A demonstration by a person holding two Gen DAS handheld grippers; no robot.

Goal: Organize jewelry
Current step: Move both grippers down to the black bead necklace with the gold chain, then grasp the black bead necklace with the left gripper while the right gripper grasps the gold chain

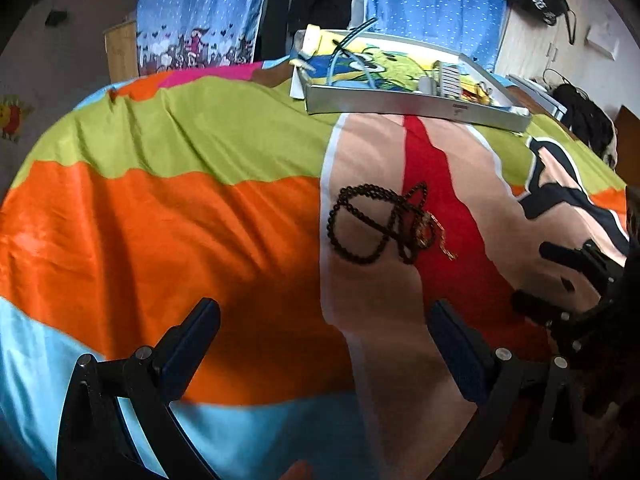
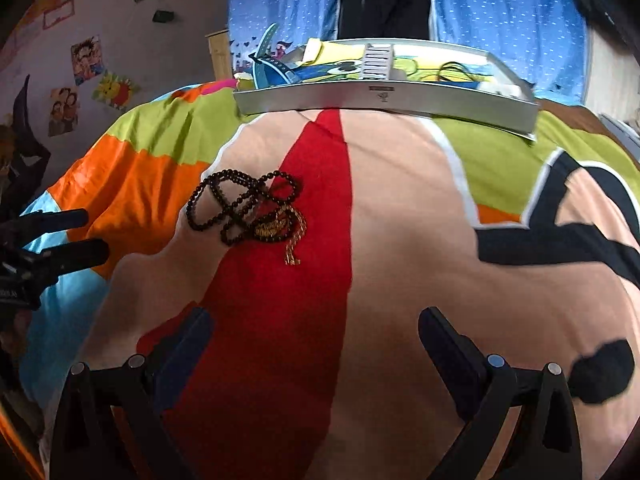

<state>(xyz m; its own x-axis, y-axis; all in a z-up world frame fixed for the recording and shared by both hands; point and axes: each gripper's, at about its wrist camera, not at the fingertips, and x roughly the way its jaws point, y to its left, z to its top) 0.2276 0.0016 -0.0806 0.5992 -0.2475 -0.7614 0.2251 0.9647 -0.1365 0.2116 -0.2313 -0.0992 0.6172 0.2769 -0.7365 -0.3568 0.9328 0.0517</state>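
A long string of dark brown beads (image 1: 372, 189) (image 2: 228, 175) lies looped on the colourful bedspread (image 1: 160, 216) (image 2: 400, 220). A thin gold chain (image 1: 446, 250) (image 2: 294, 254) is tangled into its near end. My left gripper (image 1: 324, 312) hovers open over the cloth, short of the beads and to their left. My right gripper (image 2: 314, 316) is open too, nearer than the jewelry and slightly right of it. Each gripper shows in the other's view, the right one (image 1: 536, 276) at the right edge and the left one (image 2: 94, 234) at the left edge. Neither holds anything.
A shallow grey tray (image 1: 400, 100) (image 2: 360, 100) sits at the far side of the bed, holding a white comb-like piece (image 2: 376, 62), a blue strap (image 2: 268, 64) and cords. Blue curtains (image 1: 192, 8) hang behind it. Dark clothing (image 1: 592, 120) lies at the far right.
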